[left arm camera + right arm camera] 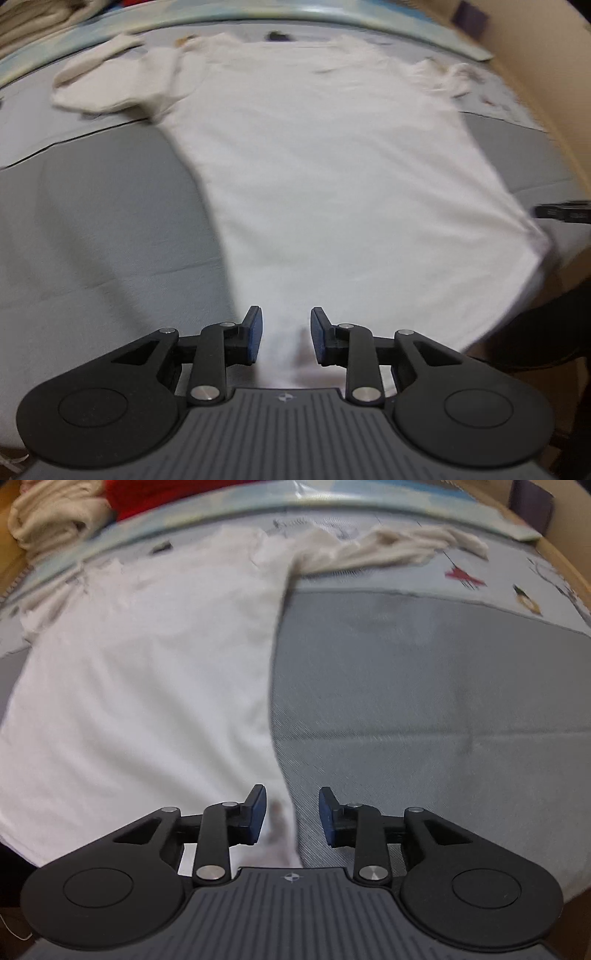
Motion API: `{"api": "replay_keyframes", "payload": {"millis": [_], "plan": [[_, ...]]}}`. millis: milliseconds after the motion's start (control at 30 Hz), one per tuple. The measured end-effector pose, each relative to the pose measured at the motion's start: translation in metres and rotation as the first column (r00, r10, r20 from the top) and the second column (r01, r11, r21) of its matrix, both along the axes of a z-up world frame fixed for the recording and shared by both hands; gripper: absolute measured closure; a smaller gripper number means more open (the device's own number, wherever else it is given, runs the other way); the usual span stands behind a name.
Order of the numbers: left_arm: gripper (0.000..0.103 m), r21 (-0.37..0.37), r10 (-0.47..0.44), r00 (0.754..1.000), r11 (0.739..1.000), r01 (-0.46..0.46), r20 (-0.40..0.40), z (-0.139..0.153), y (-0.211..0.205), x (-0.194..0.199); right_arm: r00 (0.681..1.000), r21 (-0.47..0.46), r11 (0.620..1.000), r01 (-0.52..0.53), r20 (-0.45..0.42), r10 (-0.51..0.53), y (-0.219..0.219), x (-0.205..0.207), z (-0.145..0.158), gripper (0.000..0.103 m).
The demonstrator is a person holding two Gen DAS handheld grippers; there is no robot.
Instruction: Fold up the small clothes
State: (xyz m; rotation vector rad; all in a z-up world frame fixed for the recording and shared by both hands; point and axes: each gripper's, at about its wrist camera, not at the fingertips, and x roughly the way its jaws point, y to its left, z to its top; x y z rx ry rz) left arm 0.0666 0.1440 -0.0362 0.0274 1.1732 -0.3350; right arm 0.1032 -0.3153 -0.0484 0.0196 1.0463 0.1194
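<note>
From the left wrist view, my left tool [286, 334] has its jaws standing wide, with the near hem of the white T-shirt [332, 177] lying between them, not pinched as far as I can tell. The shirt lies spread flat on the grey bed cover [110, 221], sleeves out at the far end, with no fold made yet.

From the right wrist view, my right tool [291, 814] is also wide, straddling the shirt's near right edge. A cream garment [388, 548] lies crumpled beyond. I judge the folding has barely begun; every fold remains.
</note>
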Motion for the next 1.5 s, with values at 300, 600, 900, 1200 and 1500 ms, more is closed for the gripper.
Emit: {"api": "replay_keyframes", "payload": {"millis": [300, 600, 900, 1200, 1500], "plan": [[0.071, 0.100, -0.103, 0.990, 0.989, 0.113, -0.094, -0.017, -0.027, -0.010, 0.991, -0.102, 0.989, -0.106, -0.091, 0.097, 0.016, 0.005, -0.023, 0.056], [0.064, 0.115, -0.092, 0.991, 0.988, 0.103, -0.100, -0.014, -0.035, -0.010, 0.989, -0.107, 0.988, -0.115, -0.103, 0.104, 0.019, 0.007, -0.025, 0.057], [0.061, 0.088, -0.018, 0.999, 0.996, 0.015, 0.034, 0.013, -0.038, 0.002, 0.997, -0.070, 0.995, -0.076, -0.014, 0.075, 0.015, 0.007, -0.010, 0.057], [0.047, 0.027, 0.129, 0.969, 0.990, -0.138, 0.209, 0.033, -0.040, 0.039, 0.968, 0.016, 0.999, 0.049, 0.246, -0.051, 0.013, 0.017, 0.037, 0.054], [0.022, 0.041, 0.129, 0.893, 0.986, -0.162, 0.430, 0.074, -0.087, 0.054, 0.956, 0.074, 0.991, 0.112, 0.263, -0.127, 0.025, 0.039, 0.050, 0.053]]}}
